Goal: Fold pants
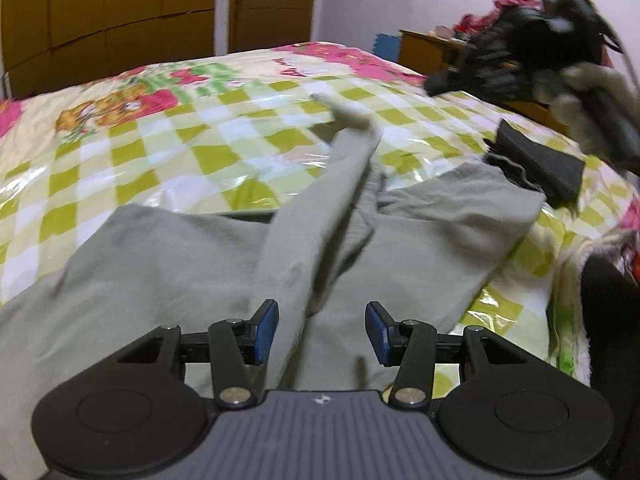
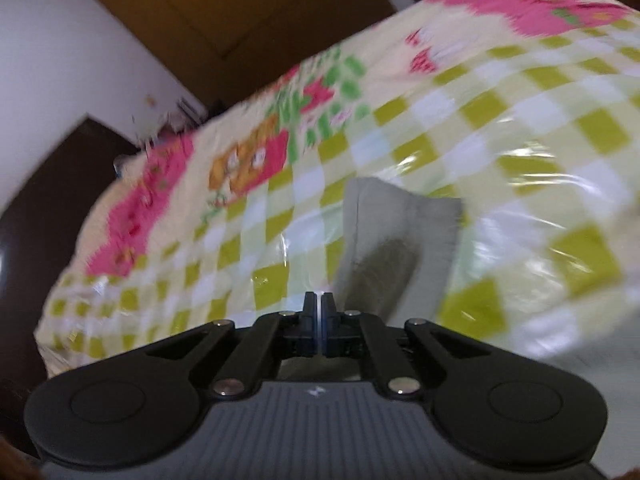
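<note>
Grey-green pants [image 1: 160, 264] lie spread on a checked bedspread [image 1: 200, 120]. One narrow pant leg [image 1: 320, 208] rises off them, blurred, running from between my left gripper's [image 1: 323, 330] blue pads up to a free tip. Those jaws stand open; neither pad presses the cloth. In the right wrist view my right gripper [image 2: 321, 300] is shut, with only a thin slit between its fingers. The leg's open end [image 2: 400, 216] stands just beyond and right of the tips. In the left wrist view the right gripper [image 1: 434, 84] is a dark blur at upper right, apart from the leg's tip.
A black folded item [image 1: 540, 160] lies on the bed near its right edge. A wooden side table [image 1: 432, 48] with clutter stands behind it. Brown wardrobe doors [image 1: 112, 12] and a door [image 1: 272, 0] are at the back. The bedspread [image 2: 520, 120] carries a shiny plastic cover.
</note>
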A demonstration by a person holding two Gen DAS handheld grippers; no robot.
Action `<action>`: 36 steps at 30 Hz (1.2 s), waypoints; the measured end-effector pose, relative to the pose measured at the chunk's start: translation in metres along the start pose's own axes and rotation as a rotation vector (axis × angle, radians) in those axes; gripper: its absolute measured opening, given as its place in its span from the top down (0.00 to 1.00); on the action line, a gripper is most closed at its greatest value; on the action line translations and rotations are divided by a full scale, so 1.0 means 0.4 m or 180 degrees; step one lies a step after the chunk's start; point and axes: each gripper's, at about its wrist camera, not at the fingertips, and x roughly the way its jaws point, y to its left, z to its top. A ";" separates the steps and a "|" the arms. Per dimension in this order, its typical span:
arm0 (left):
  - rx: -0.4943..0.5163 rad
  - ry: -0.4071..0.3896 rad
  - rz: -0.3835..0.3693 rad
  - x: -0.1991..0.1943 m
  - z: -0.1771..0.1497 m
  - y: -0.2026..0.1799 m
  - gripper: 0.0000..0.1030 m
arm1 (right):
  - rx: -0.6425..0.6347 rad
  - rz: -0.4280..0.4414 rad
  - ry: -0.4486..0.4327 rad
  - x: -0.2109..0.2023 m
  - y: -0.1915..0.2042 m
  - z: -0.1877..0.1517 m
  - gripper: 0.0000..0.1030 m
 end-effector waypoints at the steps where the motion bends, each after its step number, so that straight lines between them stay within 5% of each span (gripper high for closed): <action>1: 0.0050 0.0010 -0.0022 0.006 0.001 -0.015 0.43 | 0.0078 -0.0020 -0.0029 -0.032 -0.023 -0.021 0.98; 6: 0.0244 0.0108 -0.0074 0.049 0.008 -0.070 0.42 | 0.0239 -0.0477 0.0149 -0.083 -0.156 -0.119 0.94; 11: 0.0262 0.0111 -0.0033 0.070 0.026 -0.087 0.42 | 0.0115 -0.0258 0.0209 -0.039 -0.143 -0.095 0.89; 13: 0.0233 0.0090 -0.0007 0.073 0.031 -0.083 0.42 | -0.0043 -0.0199 0.0183 0.011 -0.110 -0.056 0.76; 15: 0.0206 0.0090 0.0016 0.078 0.033 -0.078 0.42 | -0.0193 -0.0194 0.0192 0.073 -0.076 -0.018 0.50; 20: 0.0140 0.0123 0.0047 0.096 0.030 -0.062 0.42 | -0.0603 -0.0545 0.0422 0.267 -0.015 0.023 0.42; 22: 0.0141 0.0126 0.0053 0.100 0.029 -0.059 0.42 | -0.0676 -0.0738 0.0527 0.342 -0.018 0.028 0.43; 23: 0.0142 0.0125 0.0055 0.100 0.031 -0.057 0.42 | -0.0657 -0.0801 0.0540 0.366 -0.025 0.029 0.56; 24: 0.0141 0.0116 0.0061 0.098 0.034 -0.055 0.42 | -0.0587 -0.0788 0.0518 0.375 -0.035 0.035 0.83; 25: 0.0137 0.0099 0.0065 0.095 0.037 -0.053 0.42 | -0.0468 -0.0708 0.0491 0.365 -0.051 0.042 0.94; 32: 0.0144 -0.0144 0.0083 0.055 0.074 -0.072 0.40 | 0.0066 0.0192 -0.0294 0.064 -0.076 0.079 0.96; 36: 0.0220 -0.0073 -0.0015 0.073 0.069 -0.114 0.38 | 0.0480 0.0287 -0.0684 -0.131 -0.181 -0.028 0.96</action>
